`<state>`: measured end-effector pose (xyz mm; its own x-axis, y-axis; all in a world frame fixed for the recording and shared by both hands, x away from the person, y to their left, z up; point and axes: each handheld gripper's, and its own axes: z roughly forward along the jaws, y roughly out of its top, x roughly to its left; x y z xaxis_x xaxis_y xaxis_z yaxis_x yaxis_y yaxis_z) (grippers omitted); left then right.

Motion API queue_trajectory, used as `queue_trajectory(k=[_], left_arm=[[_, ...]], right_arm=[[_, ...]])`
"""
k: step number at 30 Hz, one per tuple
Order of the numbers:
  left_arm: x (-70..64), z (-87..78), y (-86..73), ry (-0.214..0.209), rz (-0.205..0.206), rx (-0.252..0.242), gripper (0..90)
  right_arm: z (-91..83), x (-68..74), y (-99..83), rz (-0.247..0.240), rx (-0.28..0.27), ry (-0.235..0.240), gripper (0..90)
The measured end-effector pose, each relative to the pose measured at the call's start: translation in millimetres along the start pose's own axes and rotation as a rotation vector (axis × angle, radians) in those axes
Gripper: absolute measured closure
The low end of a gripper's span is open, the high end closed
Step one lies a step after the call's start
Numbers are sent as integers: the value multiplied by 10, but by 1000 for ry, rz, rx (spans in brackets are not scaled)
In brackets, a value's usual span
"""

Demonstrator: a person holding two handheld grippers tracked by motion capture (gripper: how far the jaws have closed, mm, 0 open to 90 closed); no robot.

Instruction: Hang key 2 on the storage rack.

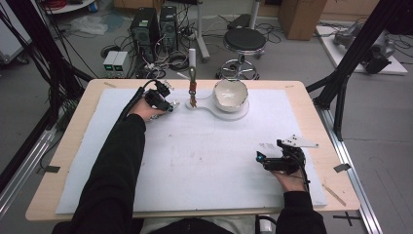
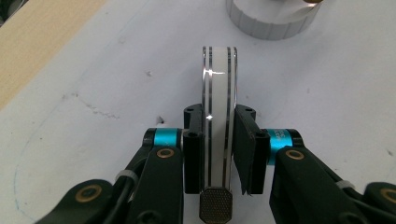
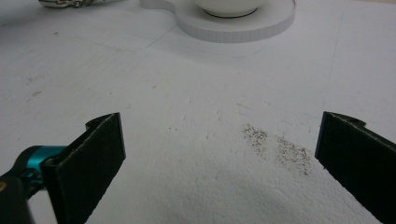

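Left gripper view shows our left gripper point(image 2: 219, 149) clamping a white striped plate point(image 2: 219, 93) on edge at the far left, near the bowl point(image 1: 230, 93); our right gripper point(image 3: 219, 158) gapes open near right

White, silver-striped handle point(image 2: 218, 116), perhaps a spoon's, clamped upright between jaws.
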<state>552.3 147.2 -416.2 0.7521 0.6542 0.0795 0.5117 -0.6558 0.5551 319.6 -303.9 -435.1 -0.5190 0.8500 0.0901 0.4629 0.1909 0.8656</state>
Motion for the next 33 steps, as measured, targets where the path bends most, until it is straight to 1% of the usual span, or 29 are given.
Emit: queue_trajectory(k=[2,3,5,6,7,10,16,18,20,21,22,23,24,25,26,27,28,29,31,33], left_arm=[[2,-4,0,-1,1,2,744],[-8,-15,0,8,8,15,744],[-13,-23,1,13,8,16,744],[-21,-37,6,23,7,16,744],[-25,-88,24,41,10,2,744],[-15,-181,49,52,8,-17,744],[-13,-325,35,53,-26,-46,744],[-12,-341,31,55,-27,-49,745],[-7,-426,20,67,-32,-67,745],[-2,-463,22,74,-26,-69,746],[-2,-463,22,74,-26,-69,746],[1,-525,25,86,-30,-86,747],[1,-525,25,86,-30,-86,747],[9,-603,31,100,-28,-99,748],[13,-639,32,105,-23,-103,748],[19,-673,33,114,-24,-112,748],[19,-673,33,114,-24,-112,749],[38,-735,30,125,-34,-135,749],[75,-829,28,143,-45,-165,749],[101,-917,31,174,-59,-194,749]], right_arm=[[-1,1,-1,-3,-3,1,8],[-2,1,0,-2,-3,2,8],[-4,4,0,1,-3,1,8],[-4,4,0,1,-3,1,8],[-9,0,1,-2,-6,2,8],[-13,-6,1,-2,-10,2,8],[-11,-10,3,-1,-12,8,8],[-9,-9,2,-2,-11,9,8],[-11,-1,4,-4,-13,10,8],[-12,1,5,-3,-14,10,8],[-15,0,5,-5,-15,12,8],[-16,-2,6,-8,-17,11,8],[-17,-2,6,-7,-18,11,8],[-20,-1,6,-4,-18,11,8],[-19,0,6,-1,-18,11,8],[-18,-1,6,-1,-18,11,8],[-18,0,7,0,-19,11,7],[-17,0,7,1,-18,12,8],[-18,0,9,1,-20,12,8],[-20,0,10,3,-20,12,8]])
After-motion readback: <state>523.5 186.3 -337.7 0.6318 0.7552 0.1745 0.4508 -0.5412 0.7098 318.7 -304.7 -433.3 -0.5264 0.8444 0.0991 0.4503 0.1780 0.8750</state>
